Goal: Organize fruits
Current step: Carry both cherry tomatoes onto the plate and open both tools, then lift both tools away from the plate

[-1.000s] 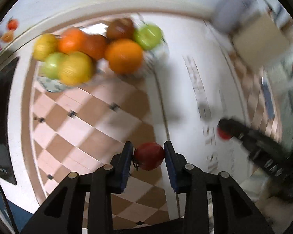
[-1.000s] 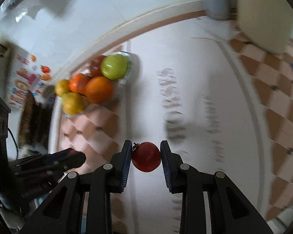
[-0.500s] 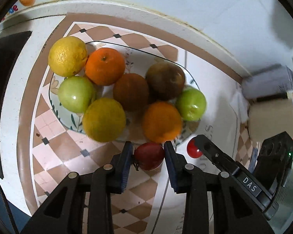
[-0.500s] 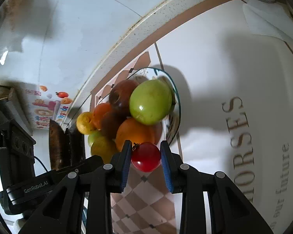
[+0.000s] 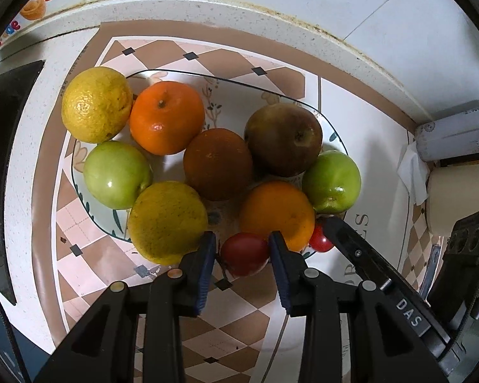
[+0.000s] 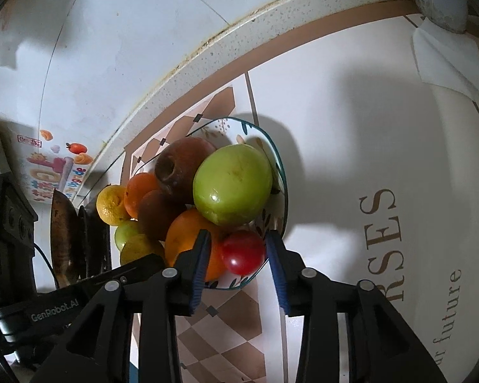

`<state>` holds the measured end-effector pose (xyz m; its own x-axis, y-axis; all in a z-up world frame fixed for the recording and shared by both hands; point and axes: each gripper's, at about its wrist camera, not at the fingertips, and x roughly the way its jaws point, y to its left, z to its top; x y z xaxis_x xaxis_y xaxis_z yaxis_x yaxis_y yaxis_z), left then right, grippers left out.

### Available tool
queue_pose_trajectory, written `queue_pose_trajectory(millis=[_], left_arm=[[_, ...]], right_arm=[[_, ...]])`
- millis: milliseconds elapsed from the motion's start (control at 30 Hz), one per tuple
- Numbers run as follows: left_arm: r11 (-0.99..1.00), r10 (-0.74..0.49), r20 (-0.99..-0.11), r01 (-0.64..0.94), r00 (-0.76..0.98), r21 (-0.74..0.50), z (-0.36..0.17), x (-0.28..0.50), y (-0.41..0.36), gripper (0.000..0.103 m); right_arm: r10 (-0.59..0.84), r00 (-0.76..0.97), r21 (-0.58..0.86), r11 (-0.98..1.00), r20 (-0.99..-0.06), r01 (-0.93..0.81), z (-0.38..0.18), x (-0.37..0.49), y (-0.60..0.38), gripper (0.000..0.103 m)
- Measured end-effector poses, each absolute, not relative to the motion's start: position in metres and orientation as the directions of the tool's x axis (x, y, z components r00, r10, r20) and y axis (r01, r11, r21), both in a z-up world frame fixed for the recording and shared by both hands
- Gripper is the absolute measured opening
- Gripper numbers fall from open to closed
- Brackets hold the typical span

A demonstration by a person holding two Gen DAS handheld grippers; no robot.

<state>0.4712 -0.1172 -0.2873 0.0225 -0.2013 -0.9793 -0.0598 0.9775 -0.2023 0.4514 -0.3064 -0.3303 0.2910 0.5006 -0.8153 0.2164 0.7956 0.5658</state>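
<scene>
A patterned glass plate (image 5: 226, 95) holds several oranges, green apples, a yellow citrus and a brown apple. My left gripper (image 5: 242, 257) stands with its jaws a little apart around a red tomato (image 5: 244, 257) at the plate's near rim. My right gripper (image 6: 236, 252) stands with its jaws a little apart around a small red tomato (image 6: 242, 252) that rests on the plate's edge (image 6: 279, 172) beside an orange (image 6: 182, 236) and under a green apple (image 6: 231, 185). The right gripper's finger and its tomato (image 5: 319, 241) also show in the left wrist view.
The plate sits on a tiled mat (image 5: 239, 312) on a white counter against a white tiled wall. A dark stove edge (image 5: 3, 121) lies left. Containers and paper (image 5: 453, 134) stand at the right. The left gripper's body (image 6: 48, 303) shows at lower left.
Both grippers moved in to the plate's rim with their tomatoes. Both pairs of jaws have widened, so the tomatoes sit loose between them.
</scene>
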Motion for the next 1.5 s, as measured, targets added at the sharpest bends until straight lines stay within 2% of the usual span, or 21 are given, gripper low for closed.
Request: queue_pose_trajectory(millis=[33, 133, 200, 267, 467, 533, 600, 733, 1067, 1500], left_arm=[[0.977, -0.201, -0.979, -0.063, 0.021, -0.202, -0.287, 0.472, -0.117, 0.032], [0.979, -0.195, -0.981, -0.056, 0.022, -0.196, -0.287, 0.472, -0.119, 0.032], [0.981, -0.188, -0.982, -0.048, 0.026, -0.189, -0.285, 0.471, -0.119, 0.032], [0.982, -0.182, -0.983, -0.042, 0.035, -0.183, -0.280, 0.468, -0.119, 0.037], [0.994, -0.109, -0.986, 0.000, 0.129, -0.110, -0.254, 0.450, -0.107, 0.067], [0.998, -0.064, -0.985, 0.015, 0.163, -0.063, -0.246, 0.442, -0.102, 0.086], [0.999, -0.012, -0.981, 0.032, 0.193, -0.006, -0.242, 0.434, -0.097, 0.093], [0.996, 0.068, -0.968, 0.035, 0.241, 0.079, -0.237, 0.420, -0.086, 0.093], [0.997, 0.069, -0.929, 0.000, 0.364, 0.074, -0.192, 0.382, -0.062, 0.093], [0.998, 0.008, -0.841, 0.054, 0.541, 0.044, -0.104, 0.283, -0.041, 0.093]], right_arm=[[0.493, 0.290, 0.558, 0.800, -0.820, 0.218, -0.329, 0.450, -0.308, 0.049], [0.484, 0.292, 0.552, 0.803, -0.824, 0.225, -0.325, 0.446, -0.312, 0.053], [0.456, 0.297, 0.525, 0.820, -0.839, 0.226, -0.318, 0.442, -0.316, 0.059], [0.421, 0.303, 0.492, 0.844, -0.855, 0.214, -0.310, 0.438, -0.317, 0.071], [0.217, 0.315, 0.273, 0.951, -0.924, 0.145, -0.280, 0.422, -0.308, 0.093], [0.162, 0.316, 0.211, 0.969, -0.935, 0.126, -0.274, 0.416, -0.303, 0.094], [0.117, 0.328, 0.157, 0.983, -0.937, 0.099, -0.267, 0.408, -0.296, 0.094], [0.075, 0.350, 0.106, 0.992, -0.934, 0.069, -0.254, 0.395, -0.282, 0.098], [0.062, 0.442, 0.112, 0.990, -0.895, 0.088, -0.192, 0.352, -0.270, 0.098], [0.009, 0.581, 0.082, 0.992, -0.814, 0.099, -0.093, 0.231, -0.241, 0.098]])
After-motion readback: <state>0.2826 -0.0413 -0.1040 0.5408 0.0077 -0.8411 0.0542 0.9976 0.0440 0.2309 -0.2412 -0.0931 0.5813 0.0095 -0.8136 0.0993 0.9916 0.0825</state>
